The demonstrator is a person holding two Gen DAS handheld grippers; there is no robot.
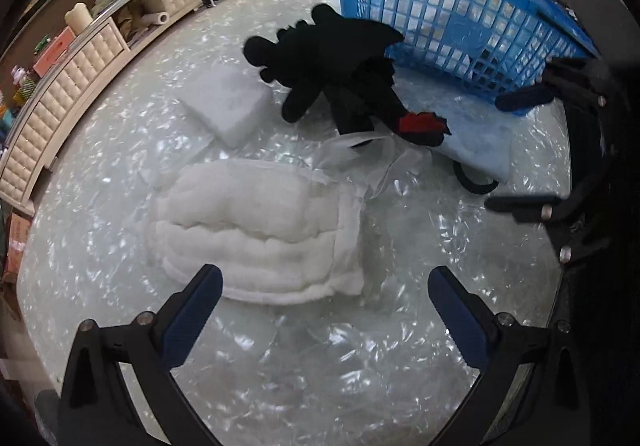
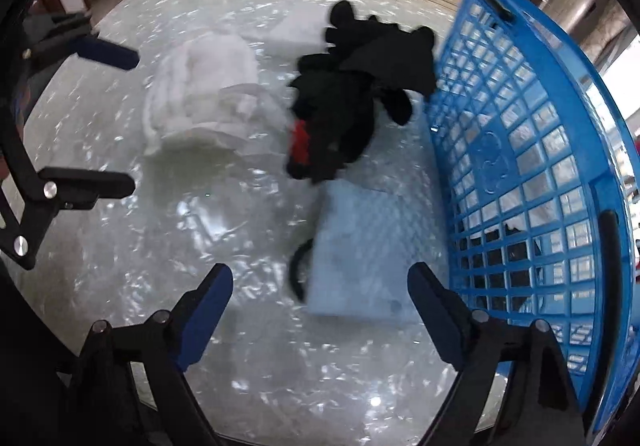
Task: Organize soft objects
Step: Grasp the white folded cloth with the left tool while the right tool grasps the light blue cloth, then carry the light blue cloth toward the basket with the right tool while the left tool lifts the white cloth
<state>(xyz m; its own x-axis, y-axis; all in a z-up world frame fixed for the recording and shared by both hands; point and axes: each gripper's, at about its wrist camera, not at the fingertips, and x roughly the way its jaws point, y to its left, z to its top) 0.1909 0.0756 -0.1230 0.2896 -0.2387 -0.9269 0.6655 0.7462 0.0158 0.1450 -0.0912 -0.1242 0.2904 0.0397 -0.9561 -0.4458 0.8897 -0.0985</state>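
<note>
The folded wadding is lying on the table, nearest in the left wrist view. Behind it, a foam block is being seen to the left and the plush dragon to the right. The dragon's tail end is resting on a flat pad, just beside the basket standing at the right.
</note>
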